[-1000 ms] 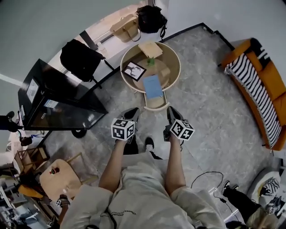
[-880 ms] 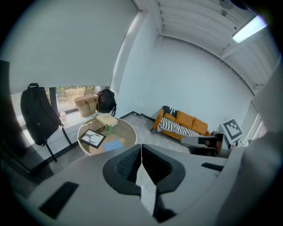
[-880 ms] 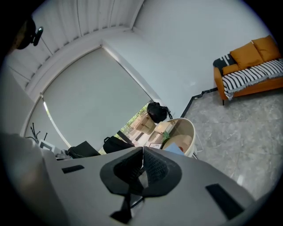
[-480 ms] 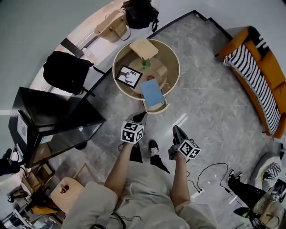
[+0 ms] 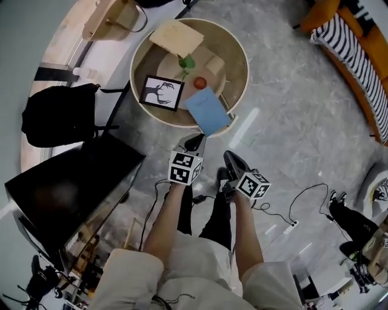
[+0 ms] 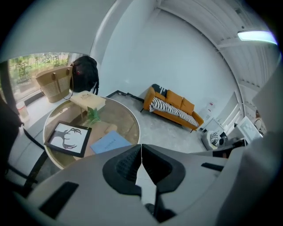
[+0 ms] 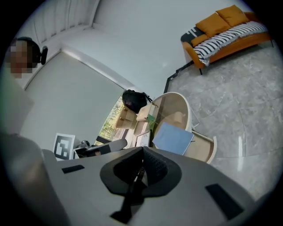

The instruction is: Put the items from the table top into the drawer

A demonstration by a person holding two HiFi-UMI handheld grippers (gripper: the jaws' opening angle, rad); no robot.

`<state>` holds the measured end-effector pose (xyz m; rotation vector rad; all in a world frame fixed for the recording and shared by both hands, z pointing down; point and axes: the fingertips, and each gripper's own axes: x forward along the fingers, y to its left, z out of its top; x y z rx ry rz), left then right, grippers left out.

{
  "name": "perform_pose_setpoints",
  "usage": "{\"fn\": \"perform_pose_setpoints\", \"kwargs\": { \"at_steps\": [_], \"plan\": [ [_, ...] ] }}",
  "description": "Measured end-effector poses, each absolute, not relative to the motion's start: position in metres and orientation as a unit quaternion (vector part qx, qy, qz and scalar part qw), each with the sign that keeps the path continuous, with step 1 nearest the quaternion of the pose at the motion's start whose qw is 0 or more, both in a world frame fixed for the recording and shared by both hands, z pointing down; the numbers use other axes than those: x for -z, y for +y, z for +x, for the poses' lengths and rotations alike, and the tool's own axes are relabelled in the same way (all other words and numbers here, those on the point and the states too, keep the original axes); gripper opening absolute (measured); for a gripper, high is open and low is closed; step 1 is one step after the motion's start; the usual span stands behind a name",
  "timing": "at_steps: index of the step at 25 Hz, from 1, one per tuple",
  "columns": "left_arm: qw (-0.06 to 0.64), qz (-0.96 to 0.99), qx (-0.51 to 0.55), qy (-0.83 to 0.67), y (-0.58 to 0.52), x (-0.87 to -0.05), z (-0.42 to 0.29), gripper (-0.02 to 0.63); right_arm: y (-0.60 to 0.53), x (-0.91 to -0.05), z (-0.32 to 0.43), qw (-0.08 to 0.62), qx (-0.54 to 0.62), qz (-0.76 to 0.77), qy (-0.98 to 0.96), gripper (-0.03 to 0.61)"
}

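Note:
A round glass-topped table (image 5: 239,42) holds a framed deer picture (image 5: 160,92), a blue notebook (image 5: 208,111), a small red thing (image 5: 200,82), a green plant (image 5: 187,62), a flat wooden box (image 5: 176,37) and a small cardboard box (image 5: 213,65). The notebook (image 7: 173,137) overhangs the open wooden drawer (image 7: 203,149) at the table's near side. My left gripper (image 5: 195,142) hangs shut and empty just short of the notebook. My right gripper (image 5: 229,157) is also shut and empty, a little farther back. The left gripper view shows the picture (image 6: 68,138) and notebook (image 6: 108,142) beyond the shut left gripper (image 6: 141,148).
A black backpack (image 5: 57,115) and a black cabinet (image 5: 66,181) stand left of the table. A wicker bag (image 5: 112,18) lies behind it. An orange sofa with a striped throw (image 5: 351,54) is at the far right. A cable (image 5: 297,212) trails over the grey floor on the right.
Both grippers have sunk and come closer to the table's near edge. The table now fills more of the head view. Both stay shut.

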<state>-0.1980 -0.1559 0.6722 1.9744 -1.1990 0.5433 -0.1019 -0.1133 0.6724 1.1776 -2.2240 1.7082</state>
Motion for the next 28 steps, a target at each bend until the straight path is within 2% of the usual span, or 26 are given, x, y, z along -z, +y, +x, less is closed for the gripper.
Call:
{"fn": "perform_pose_setpoints", "kwargs": {
  "at_steps": [8, 15, 25, 26, 27, 28],
  "plan": [
    [0.381, 0.787, -0.269, -0.404, -0.154, -0.759, -0.181, 0.021, -0.158, -0.729, -0.119, -0.020, -0.600, 0.408, -0.688, 0.034],
    [0.360, 0.811, -0.282, -0.364, -0.160, -0.804, -0.160, 0.021, -0.154, -0.804, -0.085, -0.018, -0.608, 0.415, -0.677, 0.035],
    [0.349, 0.819, -0.321, -0.323, -0.156, -0.846, -0.162, 0.021, -0.157, -0.880, -0.093, -0.051, -0.629, 0.411, -0.657, 0.038],
    [0.348, 0.820, -0.325, -0.318, -0.155, -0.849, -0.162, 0.021, -0.159, -0.885, -0.096, -0.053, -0.632, 0.408, -0.657, 0.057],
    [0.347, 0.820, -0.330, -0.314, -0.154, -0.852, -0.162, 0.021, -0.161, -0.889, -0.100, -0.056, -0.636, 0.402, -0.656, 0.143],
    [0.346, 0.820, -0.335, -0.309, -0.153, -0.854, -0.162, 0.021, -0.164, -0.893, -0.103, -0.061, -0.641, 0.395, -0.655, 0.199]
  ]
}}
